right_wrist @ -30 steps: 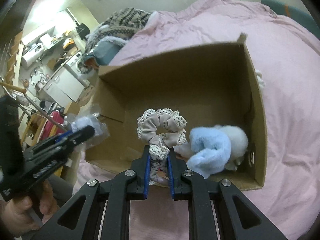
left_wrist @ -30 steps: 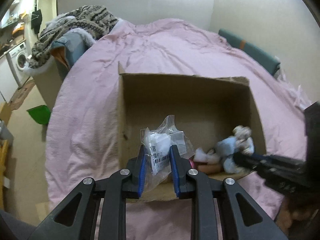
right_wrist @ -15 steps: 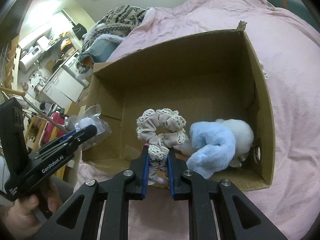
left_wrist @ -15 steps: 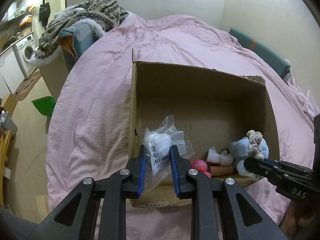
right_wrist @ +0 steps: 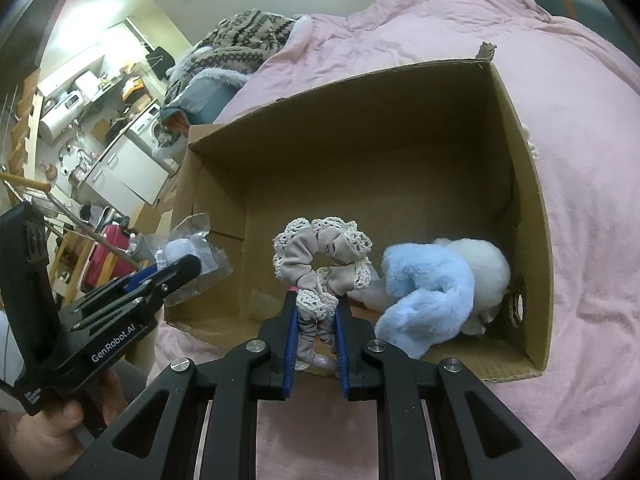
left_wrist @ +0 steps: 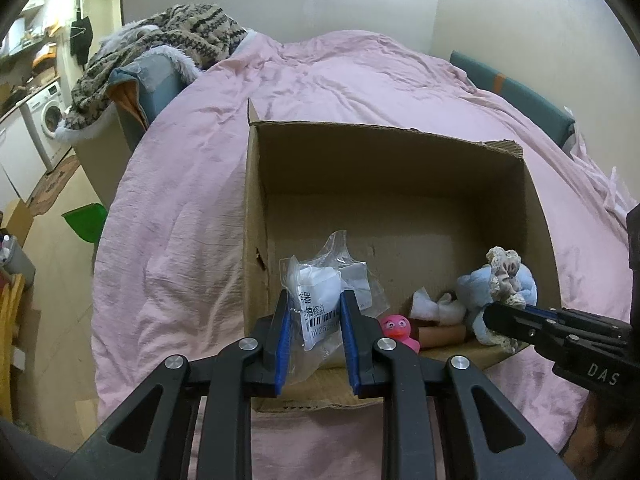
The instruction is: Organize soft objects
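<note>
Plainly mid-delivery: pink bedspread (left_wrist: 320,80) underneath, open cardboard box (left_wrist: 392,148) on top, fluffy blue toy (right_wrist: 424,292) and pink duck (left_wrist: 396,330) already inside. Left gripper (left_wrist: 314,344) clamped on a clear plastic packet (left_wrist: 320,296) over the near-left corner; right gripper (right_wrist: 317,344) pinching a lace-trimmed scrunchie (right_wrist: 320,256) above the near wall. Next, probably: carry both further over the floor, lower, then let go. Compared with a second ago: more of the box interior showing, duck newly visible, both grips unchanged.
</note>
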Available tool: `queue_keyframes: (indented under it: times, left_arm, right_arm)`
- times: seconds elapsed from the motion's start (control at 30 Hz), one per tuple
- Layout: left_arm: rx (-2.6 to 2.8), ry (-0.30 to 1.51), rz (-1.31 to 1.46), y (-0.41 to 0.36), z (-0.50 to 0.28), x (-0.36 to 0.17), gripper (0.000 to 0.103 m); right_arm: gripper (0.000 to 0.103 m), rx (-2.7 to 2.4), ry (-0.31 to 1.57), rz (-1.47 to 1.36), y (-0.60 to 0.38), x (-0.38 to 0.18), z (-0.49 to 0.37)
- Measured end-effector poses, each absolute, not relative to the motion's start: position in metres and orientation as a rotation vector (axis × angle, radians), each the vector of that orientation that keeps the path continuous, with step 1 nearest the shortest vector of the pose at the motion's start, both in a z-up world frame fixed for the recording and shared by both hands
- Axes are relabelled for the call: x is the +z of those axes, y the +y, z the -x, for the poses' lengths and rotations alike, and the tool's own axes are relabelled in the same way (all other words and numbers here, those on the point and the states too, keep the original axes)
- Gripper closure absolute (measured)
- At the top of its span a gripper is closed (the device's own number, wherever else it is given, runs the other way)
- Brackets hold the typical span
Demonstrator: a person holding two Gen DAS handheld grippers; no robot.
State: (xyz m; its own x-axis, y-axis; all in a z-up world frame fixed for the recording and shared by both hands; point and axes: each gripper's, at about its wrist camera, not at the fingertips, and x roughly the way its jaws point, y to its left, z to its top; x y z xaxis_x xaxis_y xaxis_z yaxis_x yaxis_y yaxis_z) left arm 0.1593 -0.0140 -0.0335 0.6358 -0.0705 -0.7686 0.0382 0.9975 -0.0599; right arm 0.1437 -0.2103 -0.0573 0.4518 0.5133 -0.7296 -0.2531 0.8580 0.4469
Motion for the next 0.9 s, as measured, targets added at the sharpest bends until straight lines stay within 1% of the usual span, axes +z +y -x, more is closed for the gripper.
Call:
queue_keyframes:
  times: [0.2,0.3,0.33,0.37,0.4,0.43,0.47,0.5,0.53,0.6,0.63,0.67,0.7,0.77,0.83,0.9]
  left_arm:
    - [-0.068,0.880,0.054,-0.013,-0.160,-0.033,0.082]
    - [-0.073,0.880,0.057,-0.013,-0.160,-0.033,0.081]
    - [-0.073,0.883,0.057,-0.013,-0.160,-0.033,0.078]
    - [-0.073,0.884,0.057,-0.013,-0.159,-0.033,0.076]
    - [-0.073,0.882,0.057,-0.014,-0.158,-0.032,0.071]
    - [-0.072,0.877,0.056,-0.015,-0.157,-0.031,0.063]
    - [-0.071,0.864,0.056,-0.015,-0.156,-0.029,0.058]
    - [-0.069,0.854,0.057,-0.015,-0.154,-0.027,0.049]
    - [-0.066,0.844,0.066,-0.014,-0.153,-0.024,0.042]
    - [-0.079,0.841,0.119,-0.011,-0.152,-0.020,0.041]
    - [-0.091,0.842,0.143,-0.009,-0.152,-0.018,0.041]
    - [-0.093,0.839,0.151,-0.008,-0.151,-0.016,0.041]
    - [-0.087,0.833,0.145,-0.008,-0.150,-0.013,0.041]
    - [-0.073,0.813,0.118,-0.009,-0.145,-0.007,0.041]
    - [-0.061,0.802,0.099,-0.009,-0.141,-0.002,0.041]
    - [-0.046,0.793,0.087,-0.009,-0.135,0.002,0.041]
  right_arm:
    - [0.081,0.473,0.999,-0.326,-0.216,-0.059,-0.146]
    - [0.076,0.470,0.994,-0.341,-0.217,-0.058,-0.147]
    - [0.073,0.469,0.992,-0.342,-0.218,-0.058,-0.148]
    - [0.069,0.468,0.989,-0.346,-0.218,-0.057,-0.148]
    - [0.066,0.468,0.985,-0.351,-0.219,-0.057,-0.148]
    - [0.052,0.467,0.981,-0.359,-0.221,-0.056,-0.148]
    - [0.038,0.468,0.972,-0.370,-0.222,-0.055,-0.148]
    - [0.035,0.464,0.953,-0.381,-0.224,-0.052,-0.147]
    - [0.034,0.462,0.938,-0.389,-0.226,-0.050,-0.147]
    - [0.034,0.478,0.917,-0.418,-0.231,-0.047,-0.148]
    - [0.032,0.480,0.909,-0.437,-0.234,-0.046,-0.148]
    - [0.026,0.465,0.900,-0.440,-0.236,-0.044,-0.148]
    - [0.023,0.447,0.884,-0.433,-0.239,-0.041,-0.147]
    - [0.011,0.422,0.861,-0.413,-0.241,-0.035,-0.144]
    - [0.003,0.400,0.839,-0.389,-0.244,-0.028,-0.139]
    - [0.003,0.388,0.821,-0.376,-0.246,-0.023,-0.134]
